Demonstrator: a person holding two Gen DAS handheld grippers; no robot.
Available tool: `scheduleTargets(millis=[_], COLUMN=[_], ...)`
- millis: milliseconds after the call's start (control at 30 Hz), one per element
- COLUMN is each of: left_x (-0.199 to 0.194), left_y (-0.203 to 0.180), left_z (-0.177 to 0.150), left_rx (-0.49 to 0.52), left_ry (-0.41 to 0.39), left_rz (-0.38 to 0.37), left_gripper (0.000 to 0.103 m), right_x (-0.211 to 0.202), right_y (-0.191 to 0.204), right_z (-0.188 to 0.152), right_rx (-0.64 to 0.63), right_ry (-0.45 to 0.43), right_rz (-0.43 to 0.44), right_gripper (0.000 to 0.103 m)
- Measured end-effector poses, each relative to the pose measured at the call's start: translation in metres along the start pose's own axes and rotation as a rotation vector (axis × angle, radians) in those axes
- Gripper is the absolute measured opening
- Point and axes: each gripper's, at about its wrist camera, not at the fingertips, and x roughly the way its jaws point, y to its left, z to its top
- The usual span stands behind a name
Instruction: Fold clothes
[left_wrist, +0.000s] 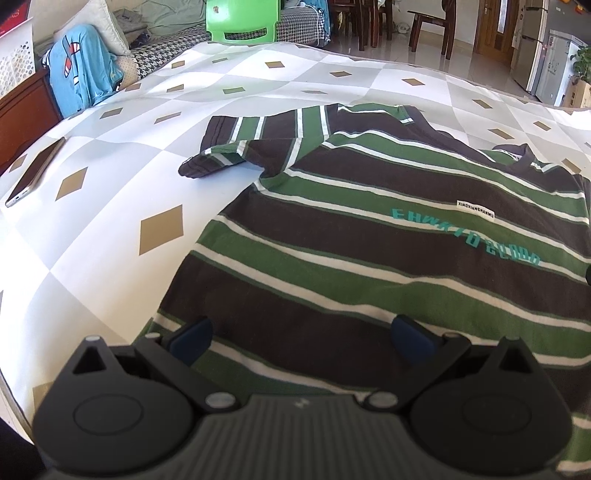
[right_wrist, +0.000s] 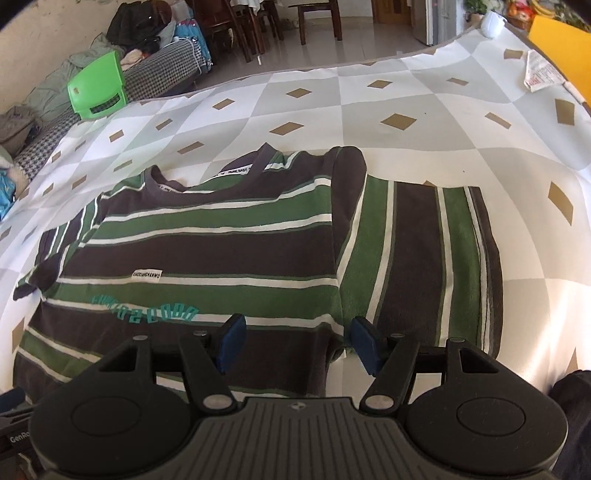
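Observation:
A T-shirt (left_wrist: 369, 236) striped brown, green and white, with teal lettering on the chest, lies face up on the diamond-patterned cloth (left_wrist: 110, 221). In the left wrist view its near sleeve (left_wrist: 258, 136) is rumpled and partly doubled over. My left gripper (left_wrist: 302, 341) hovers open over the shirt's lower body, nothing between its blue pads (left_wrist: 192, 343). In the right wrist view the shirt (right_wrist: 207, 258) shows its collar (right_wrist: 258, 166) at the far side and the other sleeve (right_wrist: 424, 258) spread flat. My right gripper (right_wrist: 298, 341) is open above the seam where that sleeve meets the body.
A phone (left_wrist: 35, 171) lies near the cloth's left edge. A blue garment (left_wrist: 81, 70) hangs beside a white basket (left_wrist: 14, 55). A green plastic chair (left_wrist: 240, 18) stands past the far edge. A paper slip (right_wrist: 539, 72) lies at the far right corner. Bare cloth (right_wrist: 406, 122) surrounds the shirt.

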Motion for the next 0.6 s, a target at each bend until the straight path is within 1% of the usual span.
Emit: scheduleTargets(millis=[67,167,367,600], left_x=[-0.002,-0.004,-0.001,-0.001], left_y=[-0.004,-0.007,-0.002,-0.008], left_z=[-0.003,-0.004,-0.003,-0.004], left_rx=[0.029,0.053,0.006,0.014], left_ry=[-0.015,-0.031,-0.014,-0.042], left_rz=[0.008,0.016,-0.002,0.033], left_gripper=[0.103,0.103,0.103,0.103], right_x=[0.002,0.009,0.018,0.029], right_y=[0.005,0.007,0.02,0.028], right_z=[-0.001,-0.001,0.0,0.007], right_rx=[-0.04,-0.04,-0.098,-0.111], right_ry=[0.002,0.01,-0.007,-0.035], right_rz=[-0.013,-0.024,-0.058,-0.057], right_gripper=[0.062,0.062,0.066,0.067])
